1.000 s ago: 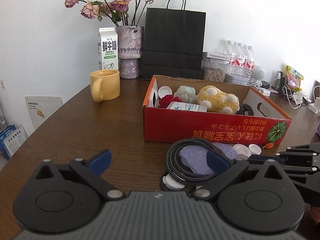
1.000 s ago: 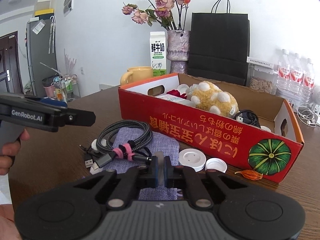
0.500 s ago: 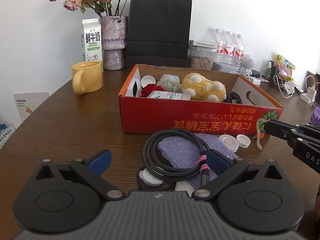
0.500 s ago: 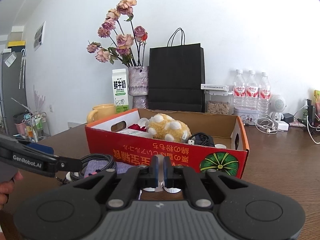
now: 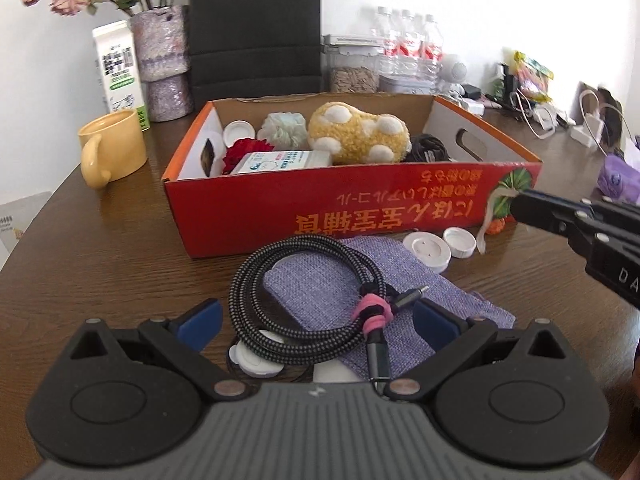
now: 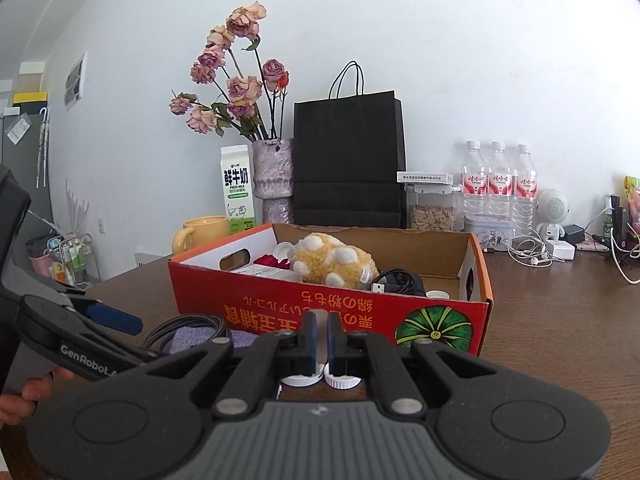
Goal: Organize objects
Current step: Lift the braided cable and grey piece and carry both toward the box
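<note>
Item: coiled braided cable (image 5: 316,304), black and grey, bound with a pink tie (image 5: 370,314), lying on a purple fabric pouch (image 5: 360,292) on the dark wooden table (image 5: 100,260), just in front of the red cardboard box (image 5: 360,208). Position relative to tool: the left gripper (image 5: 316,320) stands spread wide, its blue fingertips (image 5: 200,320) on either side of the coil's near portion, nothing pinched (whether a pad grazes the cable cannot be told). Adjacent: a white disc (image 5: 258,362) partly under the coil's near edge; a white round lid (image 5: 427,248) and a smaller white cap (image 5: 460,241) between pouch and box. Box contents: yellow plush toy (image 5: 360,136) with white spots, pale mesh puff (image 5: 282,130), red flower (image 5: 244,150), white packet (image 5: 280,162), black cord bundle (image 5: 430,148). Second tool: the right gripper (image 6: 320,340), pressed together and empty, pointing at the box front above the two white caps. Beyond: yellow mug (image 5: 114,152), milk carton (image 5: 118,68), vase of dried roses (image 6: 274,176), black paper bag (image 6: 348,160).
</note>
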